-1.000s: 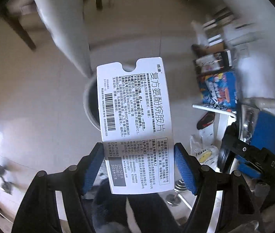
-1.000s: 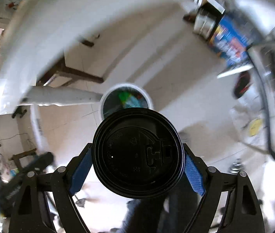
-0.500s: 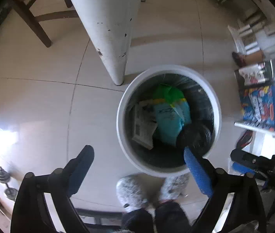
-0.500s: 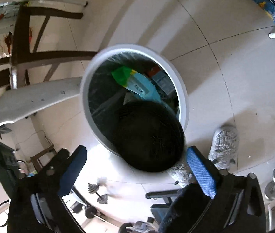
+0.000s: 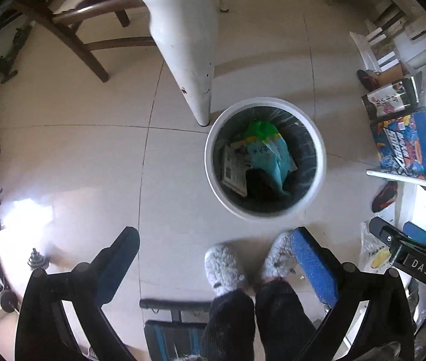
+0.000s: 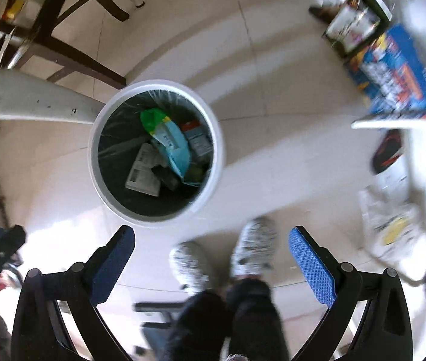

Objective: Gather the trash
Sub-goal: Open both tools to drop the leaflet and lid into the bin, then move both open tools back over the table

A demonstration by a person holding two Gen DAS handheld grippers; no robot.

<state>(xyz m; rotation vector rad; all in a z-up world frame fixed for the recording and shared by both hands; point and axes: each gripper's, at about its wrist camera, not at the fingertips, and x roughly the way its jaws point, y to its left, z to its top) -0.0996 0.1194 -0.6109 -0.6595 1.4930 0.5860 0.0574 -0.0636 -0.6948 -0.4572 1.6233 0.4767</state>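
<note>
Hanging wide and empty, both grippers' jaws, left gripper [image 5: 214, 266] and right gripper [image 6: 211, 263], point down at the floor; the bin [image 5: 318, 138] with its trash [image 5: 265, 156] sits just ahead.

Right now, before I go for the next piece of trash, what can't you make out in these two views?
- Bin bottom: both views, covered by the blue-green bag and white printed box.
- Dark item in the bin: right wrist view, too dark to identify.
- Clear bag on the floor: right wrist view, motion-blurred; contents unreadable.
- Table top: both views, only the white leg shows, cut off by the top edge.
</note>
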